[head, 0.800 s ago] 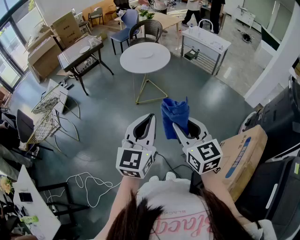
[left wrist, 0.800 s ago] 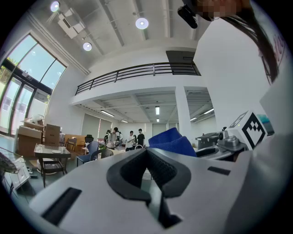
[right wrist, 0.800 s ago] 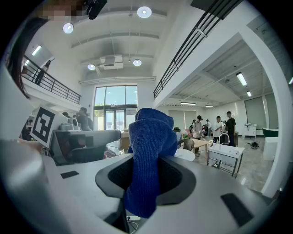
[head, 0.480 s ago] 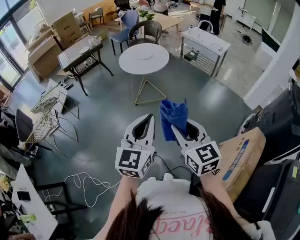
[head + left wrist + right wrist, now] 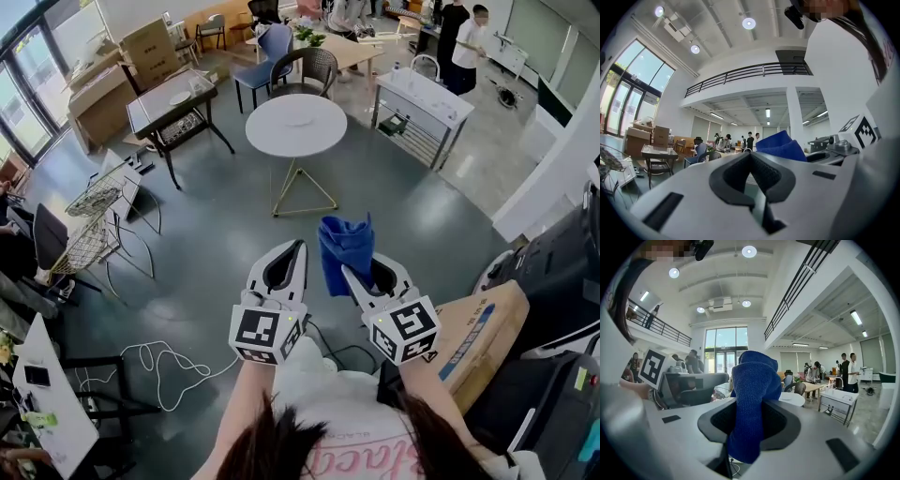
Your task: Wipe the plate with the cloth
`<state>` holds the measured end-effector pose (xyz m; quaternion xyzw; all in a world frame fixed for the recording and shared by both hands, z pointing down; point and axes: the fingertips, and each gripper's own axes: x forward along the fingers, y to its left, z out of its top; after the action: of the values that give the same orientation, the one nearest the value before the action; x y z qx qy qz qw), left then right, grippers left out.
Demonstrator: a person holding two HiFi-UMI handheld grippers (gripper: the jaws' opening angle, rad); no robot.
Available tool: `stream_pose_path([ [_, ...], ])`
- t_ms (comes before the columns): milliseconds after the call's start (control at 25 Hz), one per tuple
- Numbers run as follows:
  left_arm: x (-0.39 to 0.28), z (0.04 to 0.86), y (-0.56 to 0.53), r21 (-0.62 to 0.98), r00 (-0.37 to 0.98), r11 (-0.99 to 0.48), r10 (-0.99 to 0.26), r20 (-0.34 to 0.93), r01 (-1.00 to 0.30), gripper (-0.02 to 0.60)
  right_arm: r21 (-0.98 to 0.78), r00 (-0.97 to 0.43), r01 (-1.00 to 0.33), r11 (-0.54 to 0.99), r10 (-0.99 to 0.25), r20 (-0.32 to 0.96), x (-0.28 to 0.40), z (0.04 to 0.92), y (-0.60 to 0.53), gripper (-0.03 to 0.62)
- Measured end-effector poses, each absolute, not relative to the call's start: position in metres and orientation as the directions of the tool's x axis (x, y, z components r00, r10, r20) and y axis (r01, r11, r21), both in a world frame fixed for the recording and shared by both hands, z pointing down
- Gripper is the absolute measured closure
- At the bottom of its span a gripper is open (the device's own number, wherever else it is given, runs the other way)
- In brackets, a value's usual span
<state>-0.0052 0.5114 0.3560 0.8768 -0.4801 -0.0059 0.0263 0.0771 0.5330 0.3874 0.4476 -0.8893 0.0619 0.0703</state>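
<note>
Two tools are held out in front, one per hand. The left tool (image 5: 300,246) is clenched, jaws pressed together with nothing between them, as shown in the left gripper view (image 5: 751,157). The right tool (image 5: 352,270) is clamped on one blue cloth (image 5: 345,246). In the right gripper view (image 5: 749,427) the cloth (image 5: 752,394) is pinched between the jaws and stands up above them in a bunch. Two marker cubes are counted, one on each tool (image 5: 262,330) (image 5: 405,328), each with a black-and-white square code and no readable text. Pink lettering is seen on the person's white shirt (image 5: 352,459), partly hidden by hair and not readable.

One cardboard box (image 5: 483,323) is seen just right of the right tool. A blue label strip is on it, print too small to read. One loose white cable (image 5: 159,370) is lying on the grey floor at left.

Farther off, one round white tabletop (image 5: 267,131) is seen on a gold wire base. One white plate (image 5: 298,119) is faintly made out on it, well apart from both tools and the cloth. Beyond it two chairs are counted, one blue (image 5: 272,47) and one dark (image 5: 311,66). Two people (image 5: 469,37) are seen standing at the far right.
</note>
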Motion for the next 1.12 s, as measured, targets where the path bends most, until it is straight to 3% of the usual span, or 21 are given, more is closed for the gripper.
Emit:
stream_pose_path([
  [1120, -0.066, 0.365, 0.27, 0.053, 0.576, -0.574, -0.817, 0.029, -0.817, 0.574, -0.059, -0.551, -0.832, 0.551, -0.811, 0.194, 0.026, 0.391, 0.291, 0.461],
])
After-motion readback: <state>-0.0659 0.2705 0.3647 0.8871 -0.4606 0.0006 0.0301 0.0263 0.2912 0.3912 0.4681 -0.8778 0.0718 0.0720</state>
